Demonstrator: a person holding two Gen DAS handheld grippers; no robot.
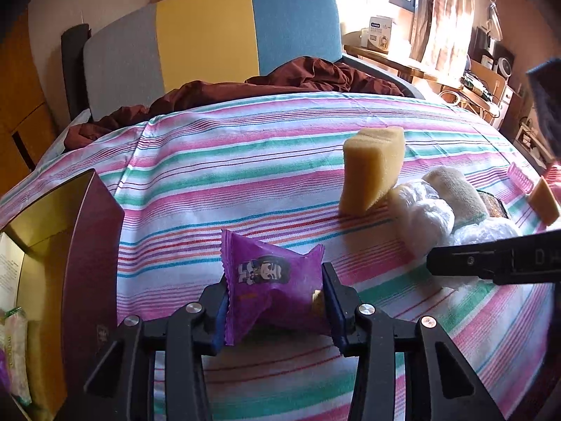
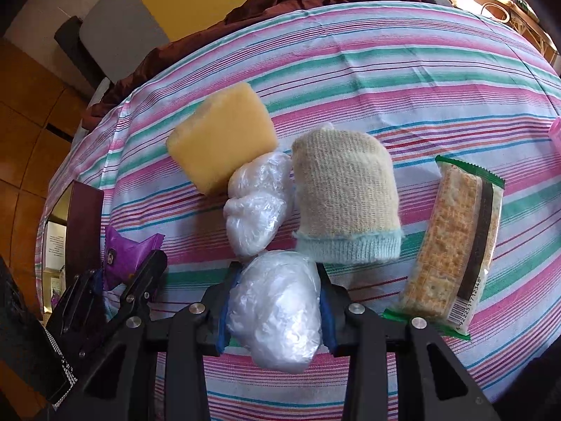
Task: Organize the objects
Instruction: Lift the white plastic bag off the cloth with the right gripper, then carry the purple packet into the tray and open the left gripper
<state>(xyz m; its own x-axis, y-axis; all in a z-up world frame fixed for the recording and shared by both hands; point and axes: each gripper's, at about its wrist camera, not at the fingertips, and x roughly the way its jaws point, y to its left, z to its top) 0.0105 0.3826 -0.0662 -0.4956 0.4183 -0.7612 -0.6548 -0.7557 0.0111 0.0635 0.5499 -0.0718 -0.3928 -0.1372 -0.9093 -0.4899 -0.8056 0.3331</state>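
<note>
My left gripper (image 1: 275, 301) is shut on a purple snack packet (image 1: 263, 266), whose two sides sit against the blue pads just above the striped bedsheet (image 1: 210, 175). In the right wrist view that gripper (image 2: 133, 273) and packet (image 2: 129, 249) show at lower left. My right gripper (image 2: 277, 294) is shut on a crumpled clear plastic bundle (image 2: 277, 319). A second plastic bundle (image 2: 257, 203), a yellow sponge (image 2: 221, 140), a cream knitted hat with a pale blue cuff (image 2: 345, 203) and a cracker packet (image 2: 455, 245) lie beyond it.
An open maroon box with a gold inside (image 1: 87, 245) stands at the left with several packets in it. A dark red blanket (image 1: 315, 77) is bunched at the colourful headboard (image 1: 210, 42). A pink item (image 2: 555, 129) lies at the far right edge.
</note>
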